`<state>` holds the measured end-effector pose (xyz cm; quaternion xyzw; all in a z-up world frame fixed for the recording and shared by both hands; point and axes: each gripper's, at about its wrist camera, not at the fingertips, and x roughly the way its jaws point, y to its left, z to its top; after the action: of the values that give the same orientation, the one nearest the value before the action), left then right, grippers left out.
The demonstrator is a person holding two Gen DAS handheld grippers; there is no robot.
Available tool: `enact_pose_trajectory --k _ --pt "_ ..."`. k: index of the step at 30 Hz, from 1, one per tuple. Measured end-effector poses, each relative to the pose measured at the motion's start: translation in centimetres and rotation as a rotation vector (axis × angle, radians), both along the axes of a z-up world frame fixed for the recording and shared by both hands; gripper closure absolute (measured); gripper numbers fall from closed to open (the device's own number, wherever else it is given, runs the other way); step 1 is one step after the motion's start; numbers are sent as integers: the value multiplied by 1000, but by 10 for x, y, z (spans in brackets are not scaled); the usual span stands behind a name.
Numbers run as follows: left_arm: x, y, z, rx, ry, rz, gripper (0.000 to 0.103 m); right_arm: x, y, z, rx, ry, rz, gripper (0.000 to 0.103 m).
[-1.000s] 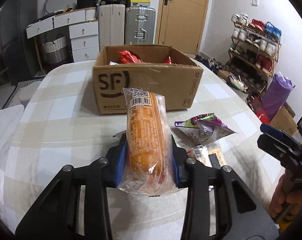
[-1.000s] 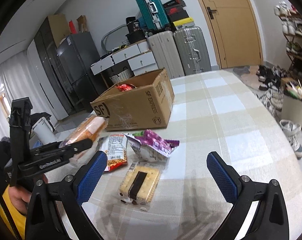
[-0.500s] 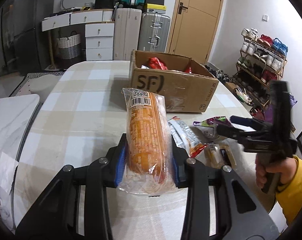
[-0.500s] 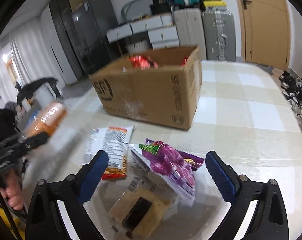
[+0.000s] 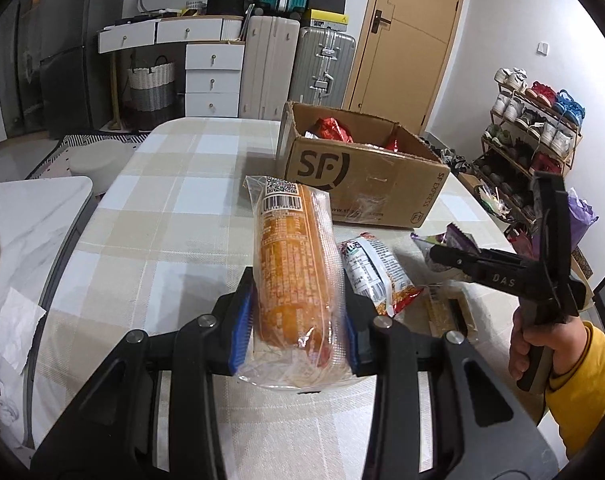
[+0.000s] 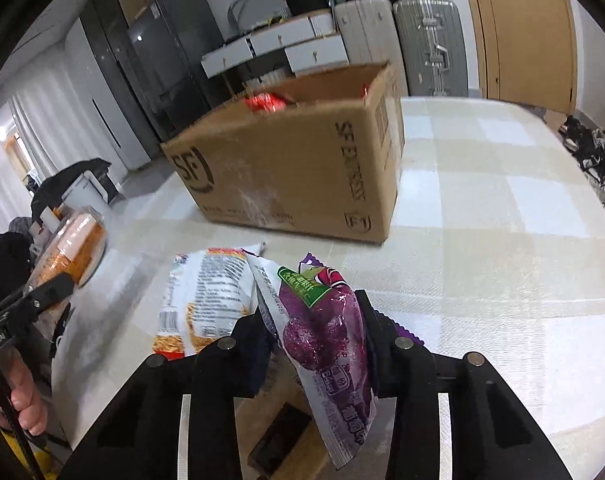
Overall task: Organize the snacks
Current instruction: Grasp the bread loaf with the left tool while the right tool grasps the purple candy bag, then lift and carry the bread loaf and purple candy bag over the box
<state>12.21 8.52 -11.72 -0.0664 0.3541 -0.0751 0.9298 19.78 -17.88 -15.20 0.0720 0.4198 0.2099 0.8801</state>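
I've got the left gripper [image 5: 298, 320] clenched on the orange bread pack [image 5: 296, 280], off the bench [image 5: 162, 216]. Right gripper [image 6: 316, 344] pinches the purple snack bag [image 6: 326, 344] by its slick film; risk it slips before the SF box [image 6: 302, 168].

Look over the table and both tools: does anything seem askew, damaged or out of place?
Nothing is spilled or torn. The purple snack bag hangs tilted in the right tool, gripped near one end. The cardboard box sits skewed to the tablecloth checks.
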Motion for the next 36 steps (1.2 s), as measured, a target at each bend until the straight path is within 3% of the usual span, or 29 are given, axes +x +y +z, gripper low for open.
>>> enact_pose_trajectory --k 8,22,36 --pt "-18 -3 21 9 -28 2 69 -38 2 49 68 -106 32 66" --pt "-72 5 70 -24 -108 10 69 -133 3 133 279 -284 83 66" --pt "-126 3 103 -35 -166 -12 69 -181 7 134 272 -297 77 66"
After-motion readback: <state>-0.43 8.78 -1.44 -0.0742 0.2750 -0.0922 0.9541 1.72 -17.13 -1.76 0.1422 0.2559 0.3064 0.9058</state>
